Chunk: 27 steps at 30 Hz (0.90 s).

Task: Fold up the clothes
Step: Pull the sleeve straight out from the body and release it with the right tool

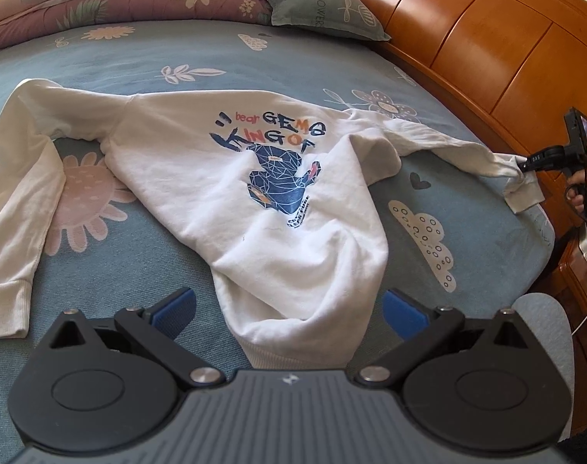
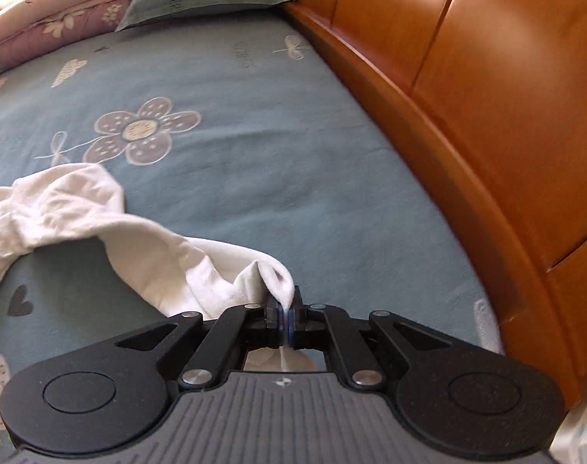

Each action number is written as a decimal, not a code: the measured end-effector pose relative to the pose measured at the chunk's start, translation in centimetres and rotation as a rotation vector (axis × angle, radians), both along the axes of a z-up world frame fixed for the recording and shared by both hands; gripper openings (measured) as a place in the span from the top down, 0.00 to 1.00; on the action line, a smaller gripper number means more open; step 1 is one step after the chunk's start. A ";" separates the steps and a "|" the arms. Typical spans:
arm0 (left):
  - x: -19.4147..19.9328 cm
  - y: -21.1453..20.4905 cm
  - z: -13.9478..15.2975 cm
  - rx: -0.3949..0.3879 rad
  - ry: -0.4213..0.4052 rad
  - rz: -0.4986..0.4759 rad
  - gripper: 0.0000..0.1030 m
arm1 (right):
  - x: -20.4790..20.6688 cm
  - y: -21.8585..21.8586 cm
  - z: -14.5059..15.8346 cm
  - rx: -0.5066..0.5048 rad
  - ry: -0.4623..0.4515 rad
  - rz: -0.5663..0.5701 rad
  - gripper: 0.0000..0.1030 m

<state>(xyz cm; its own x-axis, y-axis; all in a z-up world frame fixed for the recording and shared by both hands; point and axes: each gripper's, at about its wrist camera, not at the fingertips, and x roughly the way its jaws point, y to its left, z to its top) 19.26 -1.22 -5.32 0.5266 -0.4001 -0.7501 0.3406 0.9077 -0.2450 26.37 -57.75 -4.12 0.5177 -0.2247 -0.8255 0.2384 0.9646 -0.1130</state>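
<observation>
Right gripper [image 2: 284,319], clamped on the sweatshirt [image 1: 254,193] cuff [image 2: 278,278], seemingly stretches the sleeve; left gripper [image 1: 289,309] gapes over the hem, likely to pinch it.

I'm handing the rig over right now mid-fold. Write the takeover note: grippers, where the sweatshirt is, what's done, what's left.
Left gripper: open, empty, above the hem of the white sweatshirt.
Right gripper: shut on the cuff of the sleeve nearest the wooden headboard, drawn out sideways.
Sweatshirt lies print-up and rumpled on the blue bedsheet; the other sleeve hangs down the far side, untouched.
Done: one cuff gripped. No fold made yet.
Left: smooth the body, fold both sleeves in, fold the body.
</observation>
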 end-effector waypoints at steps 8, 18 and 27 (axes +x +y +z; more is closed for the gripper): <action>0.8 -1.2 0.3 0.025 0.003 -0.001 0.01 | 4.8 -4.9 1.4 -0.111 -0.030 -0.106 0.95; 1.6 -3.2 0.4 0.027 -0.002 -0.047 0.01 | 3.0 -6.2 0.0 -0.042 -0.164 -0.231 0.63; 0.8 -2.8 1.0 0.020 -0.019 -0.043 0.01 | 2.6 -6.6 1.3 -0.102 -0.185 -0.255 0.60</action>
<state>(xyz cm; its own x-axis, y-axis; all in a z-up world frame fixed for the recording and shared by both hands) 20.02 -4.07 -4.37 0.5234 -0.4080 -0.7480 0.3842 0.8966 -0.2202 29.00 -64.35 -2.82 0.5729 -0.4431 -0.6895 0.4965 0.8570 -0.1382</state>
